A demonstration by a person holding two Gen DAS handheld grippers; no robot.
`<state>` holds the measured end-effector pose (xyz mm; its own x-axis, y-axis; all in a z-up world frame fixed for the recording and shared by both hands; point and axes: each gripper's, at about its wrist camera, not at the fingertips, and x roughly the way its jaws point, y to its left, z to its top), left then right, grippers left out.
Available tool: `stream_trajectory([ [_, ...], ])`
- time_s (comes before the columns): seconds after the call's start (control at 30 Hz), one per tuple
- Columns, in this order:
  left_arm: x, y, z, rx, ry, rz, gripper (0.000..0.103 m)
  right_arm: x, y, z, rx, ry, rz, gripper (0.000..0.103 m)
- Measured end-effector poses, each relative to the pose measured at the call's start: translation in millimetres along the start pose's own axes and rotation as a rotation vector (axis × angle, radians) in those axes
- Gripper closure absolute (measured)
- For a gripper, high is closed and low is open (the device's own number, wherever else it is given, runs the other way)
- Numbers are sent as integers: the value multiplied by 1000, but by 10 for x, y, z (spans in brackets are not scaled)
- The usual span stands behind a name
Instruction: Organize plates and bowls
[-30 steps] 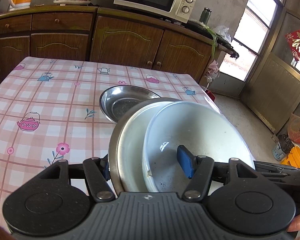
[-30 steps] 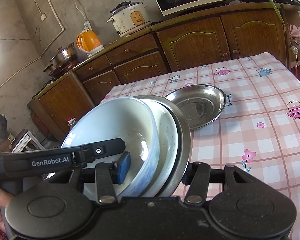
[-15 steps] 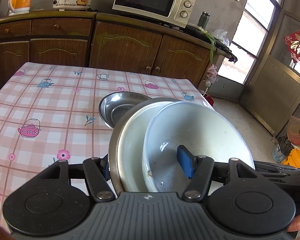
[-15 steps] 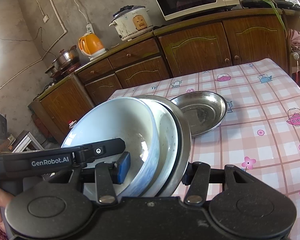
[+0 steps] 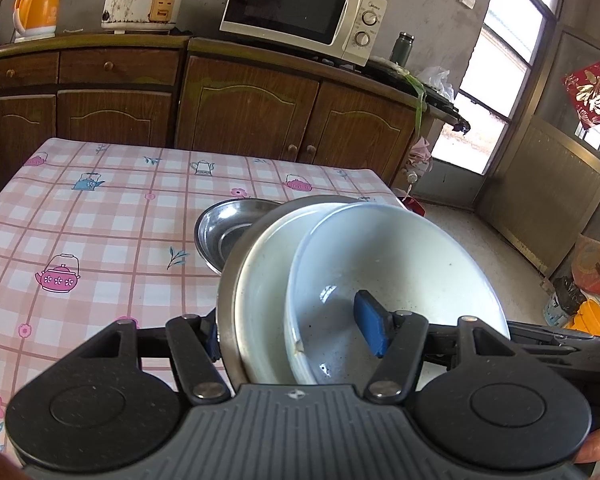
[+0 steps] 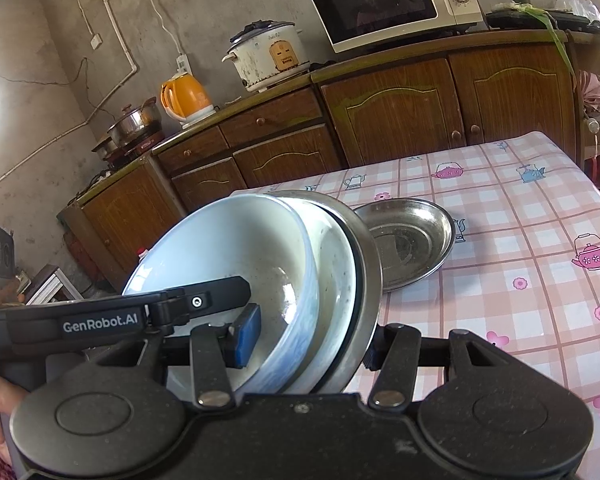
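Tongs in both your hands, the left gripper [image 5: 292, 330] and right gripper [image 6: 306, 344], clamp the tilted stack of bowls [image 5: 380, 264] half-open above the table [image 5: 100, 216].

My left matte-black plastic claw [image 5: 294, 334] has a ribbed grey centre plate stamped with a small cross emblem, flanked at nine and three o'clock by two round black housings with raised discs. Silver rivets pin its angled black links, and its fingertips [image 5: 370, 328] wear blue rubber pads. My right matte-black plastic claw [image 6: 306, 340] is built alike. In its view the left one's side reads "GenRobot.AI" in white beside a small round screw.
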<state>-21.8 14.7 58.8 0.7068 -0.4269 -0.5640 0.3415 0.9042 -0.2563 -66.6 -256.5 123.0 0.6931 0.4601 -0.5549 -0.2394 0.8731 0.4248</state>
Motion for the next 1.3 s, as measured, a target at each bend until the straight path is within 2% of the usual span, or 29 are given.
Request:
stream_trajectory([
  [1.3,13,-89,172,37,-61,-26,39,-82,-61,235,-21,-73,-13,42],
])
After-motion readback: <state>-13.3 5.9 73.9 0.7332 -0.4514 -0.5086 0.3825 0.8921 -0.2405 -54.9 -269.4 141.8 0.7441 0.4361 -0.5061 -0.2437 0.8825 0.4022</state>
